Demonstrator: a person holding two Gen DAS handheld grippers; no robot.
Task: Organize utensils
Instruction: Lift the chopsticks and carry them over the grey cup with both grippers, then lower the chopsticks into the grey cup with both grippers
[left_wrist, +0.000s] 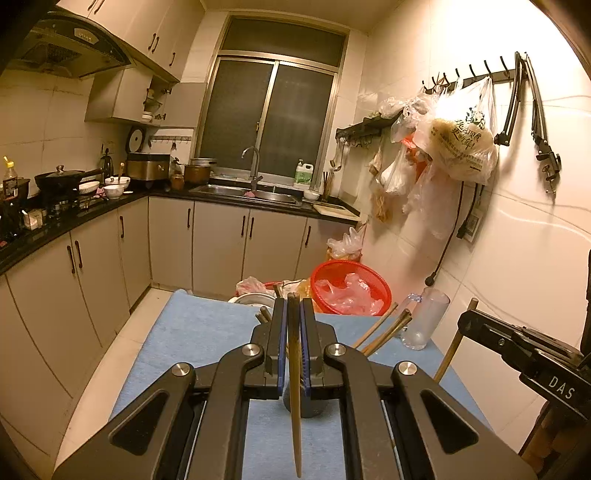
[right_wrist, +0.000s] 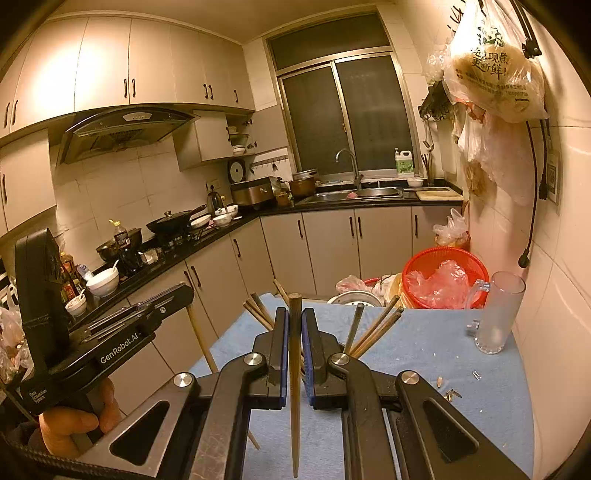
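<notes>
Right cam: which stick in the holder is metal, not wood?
The grey rod, standing just right of the right gripper. It is round and dull silver; the chopsticks fanned beside it are brown wood.

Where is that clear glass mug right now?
The clear glass mug stands upright at the far right of the blue cloth, close to the tiled wall, just in front of the red basket; the left view shows it there too.

Warm, yellowish indoor light fills both views; the window (left_wrist: 271, 118) is dark. Glare washes out the right-hand tiled wall (left_wrist: 461, 44). Fisheye bending curves cabinets, corners vignette black; focus stays sharp.
</notes>
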